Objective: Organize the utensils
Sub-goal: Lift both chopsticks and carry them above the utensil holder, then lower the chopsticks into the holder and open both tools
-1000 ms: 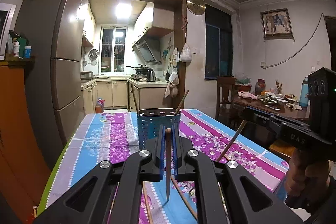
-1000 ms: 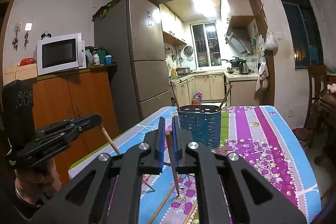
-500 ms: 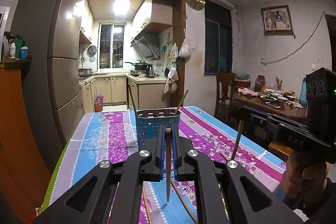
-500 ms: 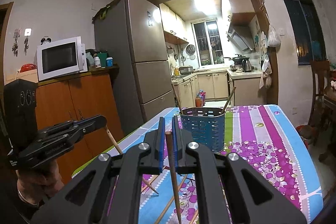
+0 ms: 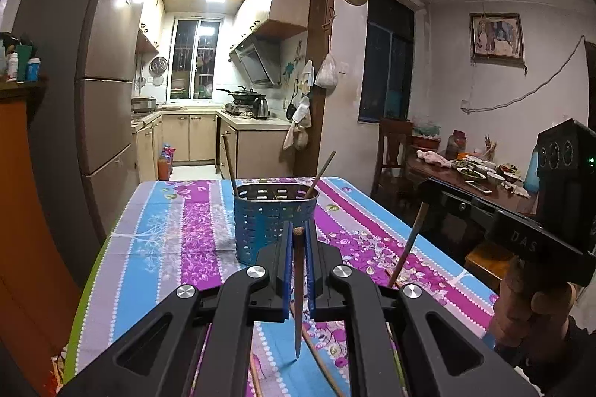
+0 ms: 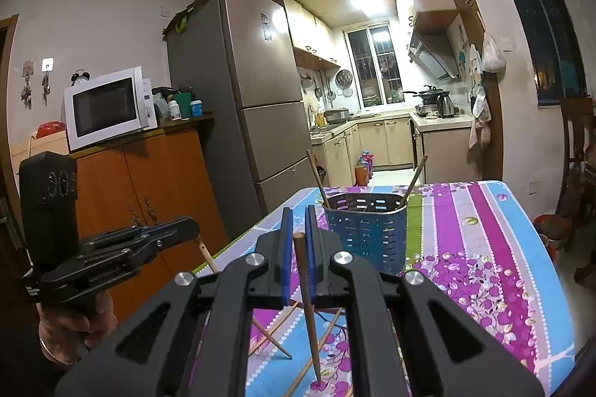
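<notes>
Floral tablecloth: purple, blue and grey stripes over the table (image 5: 175,229), seen from both wrists (image 6: 484,248)
Fridge: tall, brushed metal, off the table's far left corner (image 6: 260,91); kitchen doorway just beside it
Cabinet: orange wood, left of the fridge (image 6: 149,188); white microwave (image 6: 106,106) sits on top
Side table: dark wood, off to the right, crowded with dishes (image 5: 476,173)
Utensil holder: blue perforated caddy, upright near the table's far middle (image 5: 273,222), (image 6: 365,233); two chopsticks already stand in it, one leaning out each end (image 5: 229,162)
Left gripper: jaws pinched narrow on a dark chopstick (image 5: 298,266); seen from the right wrist it sits out to the left, off the table edge (image 6: 178,229)
Left chopstick: roughly vertical in the jaws, blunt end up, tip down above the cloth (image 5: 298,315)
Right gripper: jaws also narrow, clamped on its own chopstick (image 6: 298,259); from the left wrist it shows at right, over the table's right edge (image 5: 428,196)
Right chopstick: blunt end up, tilted slightly, tip low over the cloth (image 6: 311,322); cannot tell if it touches
Loose chopsticks: several lying flat on the cloth under the grippers, some crossing (image 6: 320,352), (image 5: 320,359)
</notes>
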Demonstrator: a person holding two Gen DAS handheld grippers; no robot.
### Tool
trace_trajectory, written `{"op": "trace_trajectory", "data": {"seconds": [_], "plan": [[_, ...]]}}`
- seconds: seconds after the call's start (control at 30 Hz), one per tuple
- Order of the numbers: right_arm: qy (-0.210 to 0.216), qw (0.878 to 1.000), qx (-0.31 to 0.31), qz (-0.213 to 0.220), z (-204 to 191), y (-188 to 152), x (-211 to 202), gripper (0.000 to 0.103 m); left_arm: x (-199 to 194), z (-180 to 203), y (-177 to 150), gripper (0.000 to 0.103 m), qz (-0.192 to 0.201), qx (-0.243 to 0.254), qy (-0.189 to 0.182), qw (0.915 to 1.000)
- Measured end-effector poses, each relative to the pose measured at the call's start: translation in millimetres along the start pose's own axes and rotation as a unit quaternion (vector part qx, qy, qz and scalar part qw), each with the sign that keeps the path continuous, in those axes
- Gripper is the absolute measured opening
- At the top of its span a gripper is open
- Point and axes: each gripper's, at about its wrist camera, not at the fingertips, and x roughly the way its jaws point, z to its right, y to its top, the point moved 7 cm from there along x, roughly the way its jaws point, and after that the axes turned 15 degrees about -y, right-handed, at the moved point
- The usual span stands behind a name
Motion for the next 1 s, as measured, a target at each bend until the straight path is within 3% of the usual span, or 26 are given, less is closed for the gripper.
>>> {"op": "trace_trajectory", "data": {"seconds": [0.47, 0.67, 1.0], "plan": [[-0.017, 0.999, -0.032, 0.011, 2.3, 44.9, 30.8, 0.005, 34.0, -23.1, 55.0, 0.008, 0.011, 0.022, 0.011, 0.9996], [-0.023, 0.999, -0.034, 0.031, 7.2, 84.4, 48.5, 0.005, 46.8, -24.5, 103.1, 0.008, 0.045, 0.045, 0.008, 0.9979], [-0.041, 0.995, -0.037, 0.079, 9.8, 162.3, 92.9, 0.005, 104.3, -51.2, 175.5, 0.008, 0.076, 0.070, 0.039, 0.9938]]}}
